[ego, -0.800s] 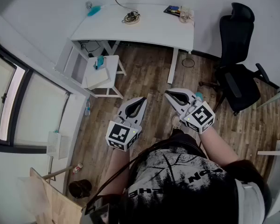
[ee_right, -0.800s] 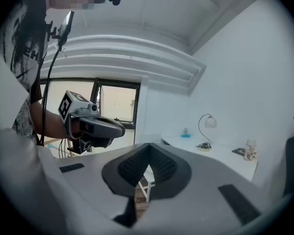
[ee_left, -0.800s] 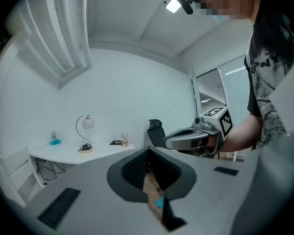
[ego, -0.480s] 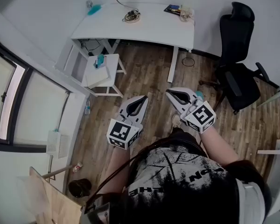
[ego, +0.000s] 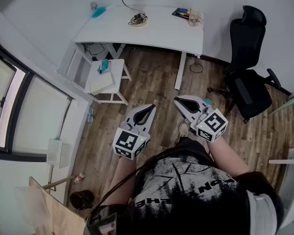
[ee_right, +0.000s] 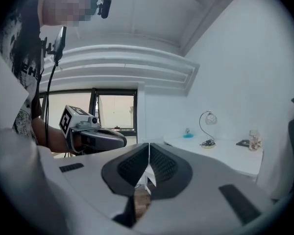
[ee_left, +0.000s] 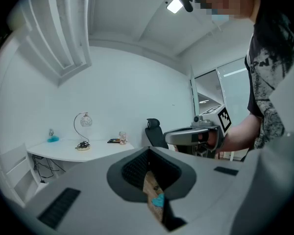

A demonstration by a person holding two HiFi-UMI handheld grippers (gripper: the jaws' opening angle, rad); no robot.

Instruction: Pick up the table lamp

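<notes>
The table lamp, a thin curved stem with a round glass shade and a coiled cord at its base, stands near the back of the white desk. It also shows far off in the left gripper view as the lamp and in the right gripper view as the lamp. My left gripper and right gripper are held side by side over the wooden floor, well short of the desk. Both are shut with nothing between the jaws.
A black office chair stands right of the desk. A small white stool with a teal item sits at the desk's left end. A dark book and a glass jar lie on the desk's right side. Windows line the left wall.
The whole view has shifted slightly; both grippers sit a little lower in the picture, and the desk looks marginally nearer. The jaws stay shut.
</notes>
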